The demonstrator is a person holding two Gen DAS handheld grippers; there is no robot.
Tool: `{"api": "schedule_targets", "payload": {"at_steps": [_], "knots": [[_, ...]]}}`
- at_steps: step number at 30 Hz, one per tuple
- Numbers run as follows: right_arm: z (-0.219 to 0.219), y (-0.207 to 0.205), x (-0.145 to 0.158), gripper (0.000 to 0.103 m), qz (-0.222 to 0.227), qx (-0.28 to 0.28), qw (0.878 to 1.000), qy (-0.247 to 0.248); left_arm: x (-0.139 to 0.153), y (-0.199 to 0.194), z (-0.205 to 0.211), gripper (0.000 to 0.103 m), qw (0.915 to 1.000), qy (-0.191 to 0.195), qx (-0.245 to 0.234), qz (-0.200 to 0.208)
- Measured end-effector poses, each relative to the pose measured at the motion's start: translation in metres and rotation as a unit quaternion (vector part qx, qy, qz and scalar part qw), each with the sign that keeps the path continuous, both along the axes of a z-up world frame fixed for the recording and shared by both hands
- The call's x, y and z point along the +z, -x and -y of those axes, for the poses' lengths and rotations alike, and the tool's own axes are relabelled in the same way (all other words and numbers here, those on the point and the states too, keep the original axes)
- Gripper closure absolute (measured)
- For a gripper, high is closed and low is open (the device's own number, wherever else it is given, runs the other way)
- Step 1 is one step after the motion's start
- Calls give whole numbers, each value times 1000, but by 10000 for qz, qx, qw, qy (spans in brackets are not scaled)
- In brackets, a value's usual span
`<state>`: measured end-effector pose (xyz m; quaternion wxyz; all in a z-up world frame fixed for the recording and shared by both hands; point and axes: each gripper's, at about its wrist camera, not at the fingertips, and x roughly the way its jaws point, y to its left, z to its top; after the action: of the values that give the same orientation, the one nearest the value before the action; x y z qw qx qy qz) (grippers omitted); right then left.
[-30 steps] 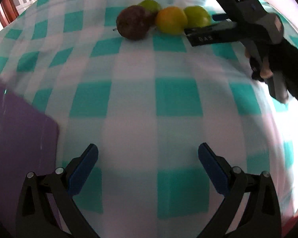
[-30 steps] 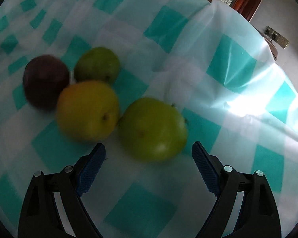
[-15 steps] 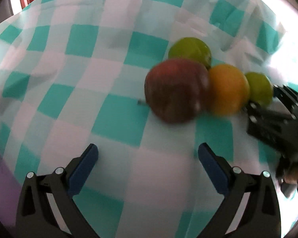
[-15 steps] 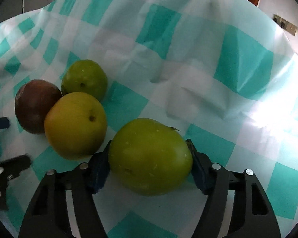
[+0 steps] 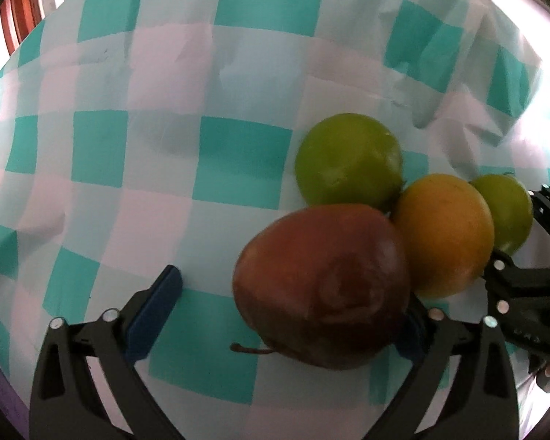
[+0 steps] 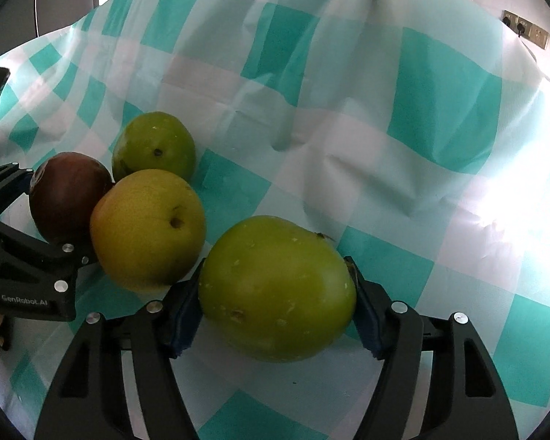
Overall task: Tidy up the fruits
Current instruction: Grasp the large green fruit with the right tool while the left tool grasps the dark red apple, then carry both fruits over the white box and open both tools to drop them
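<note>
Four fruits [image 6: 146, 229]; wall sockets [image 6: 526, 29] right-view only

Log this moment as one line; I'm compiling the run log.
right gripper: shut on green fruit | left gripper: closing around dark red fruit | yellow fruit: on cloth

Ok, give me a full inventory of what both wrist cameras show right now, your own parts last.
green fruit: one, green, nearest the right wrist camera, between the right gripper's pads.
second green fruit: one, green, farthest back in the cluster.
yellow fruit: one, yellow-orange, middle of the cluster.
dark red fruit: one, dark red, with a stem, between the left gripper's fingers.
tablecloth: one, teal and white check, wrinkled, under everything.
wall sockets: white, far wall, top right.
left gripper: black with blue pads, jaws closing around the dark red fruit.
right gripper: black with blue pads, clamped on the green fruit.
</note>
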<state>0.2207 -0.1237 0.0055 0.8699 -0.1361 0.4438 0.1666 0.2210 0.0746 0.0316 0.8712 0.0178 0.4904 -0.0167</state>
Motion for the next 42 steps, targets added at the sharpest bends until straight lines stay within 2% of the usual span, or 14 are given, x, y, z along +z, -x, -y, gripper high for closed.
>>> {"api": "schedule_targets", "payload": {"at_steps": [1,2,3,5,8,12,16,20,22,25,29,34,42], "knots": [[0,-1,0,35,-2,-4,10000,-2,3,3,5,32,9997,21,-211,96],[2,0,0,35,-2,-10,10000,-1,6,6,9,41,9991,43,-390,151],[2,0,0,35,-4,-8,10000,-4,7,7,14,41,9987,-70,-483,173],[4,-4,4,35,-13,-7,10000,-18,11,10,11,41,9989,82,-429,165],[2,1,5,35,-12,-19,10000,-16,14,15,8,41,9991,105,-376,154],[3,0,7,35,-20,-20,10000,-24,21,31,-1,41,9993,354,-79,29],[5,-2,12,35,-32,-24,10000,-39,30,63,-13,41,9976,631,250,-114],[4,2,12,36,-13,-77,10000,4,42,97,-23,41,9967,666,378,-263],[6,11,14,36,-145,-296,9994,69,50,114,-23,41,9971,634,317,-274],[12,40,22,36,-259,-706,9972,30,56,138,-28,41,9979,559,155,-293],[12,92,30,36,-379,-923,9950,-58,63,174,-19,41,9978,546,63,-363],[6,160,36,36,-596,-900,9939,-231,62,237,11,41,9980,422,-160,-438],[-1,242,57,36,-818,-905,9911,-538,69,273,17,41,9970,310,-532,-471]]}}
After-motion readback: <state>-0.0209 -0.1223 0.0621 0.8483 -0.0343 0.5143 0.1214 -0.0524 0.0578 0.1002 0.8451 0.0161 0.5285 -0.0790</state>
